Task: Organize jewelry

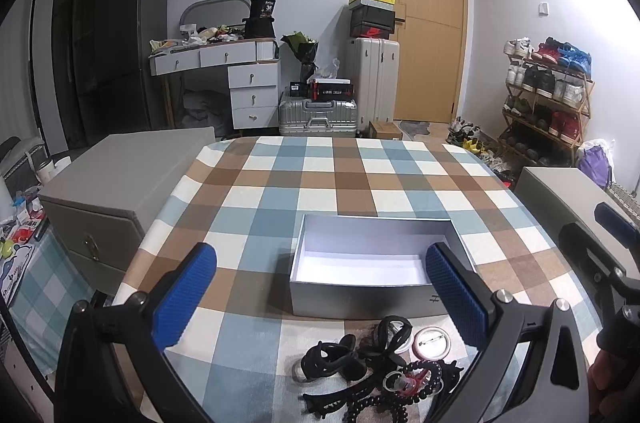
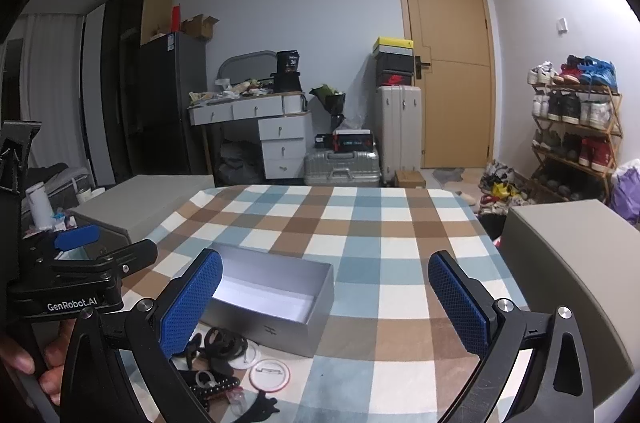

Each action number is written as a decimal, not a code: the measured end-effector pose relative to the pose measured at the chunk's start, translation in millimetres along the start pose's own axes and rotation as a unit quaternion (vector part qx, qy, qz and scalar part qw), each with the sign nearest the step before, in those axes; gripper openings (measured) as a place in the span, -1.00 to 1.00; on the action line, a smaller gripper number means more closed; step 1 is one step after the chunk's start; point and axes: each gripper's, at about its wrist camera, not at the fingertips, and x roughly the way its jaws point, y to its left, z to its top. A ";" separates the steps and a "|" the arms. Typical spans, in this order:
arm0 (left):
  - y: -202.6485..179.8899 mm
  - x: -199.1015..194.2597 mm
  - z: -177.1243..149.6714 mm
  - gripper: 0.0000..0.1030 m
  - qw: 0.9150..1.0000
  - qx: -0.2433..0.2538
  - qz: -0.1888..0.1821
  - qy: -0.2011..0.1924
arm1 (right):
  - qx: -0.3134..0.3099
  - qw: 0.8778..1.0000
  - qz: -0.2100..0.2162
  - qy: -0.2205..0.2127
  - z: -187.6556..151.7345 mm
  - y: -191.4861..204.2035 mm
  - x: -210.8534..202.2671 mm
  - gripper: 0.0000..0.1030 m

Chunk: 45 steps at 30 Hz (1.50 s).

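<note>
Your left tool [image 1: 320, 293] and right tool [image 2: 325, 297] both hang spread wide and empty above the checkered table [image 1: 360, 175], where the jewelry pile [image 1: 376, 367] lies just in front of the open silver box [image 1: 370, 265].

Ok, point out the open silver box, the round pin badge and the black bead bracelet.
silver box [image 1: 360, 297], left wrist view, front wall.
pin badge [image 2: 269, 374], right wrist view, white back face.
bead bracelet [image 1: 425, 379], left wrist view, bead loop.

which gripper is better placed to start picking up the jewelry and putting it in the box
Left, probably. The left gripper is open with the jewelry pile directly below it, before the silver box. The right gripper sits off to the side.
</note>
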 end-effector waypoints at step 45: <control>58.9 6.8 -44.2 0.98 0.998 -0.040 0.024 0.048 | -0.004 0.978 0.163 0.131 -66.9 38.3 26.7 0.86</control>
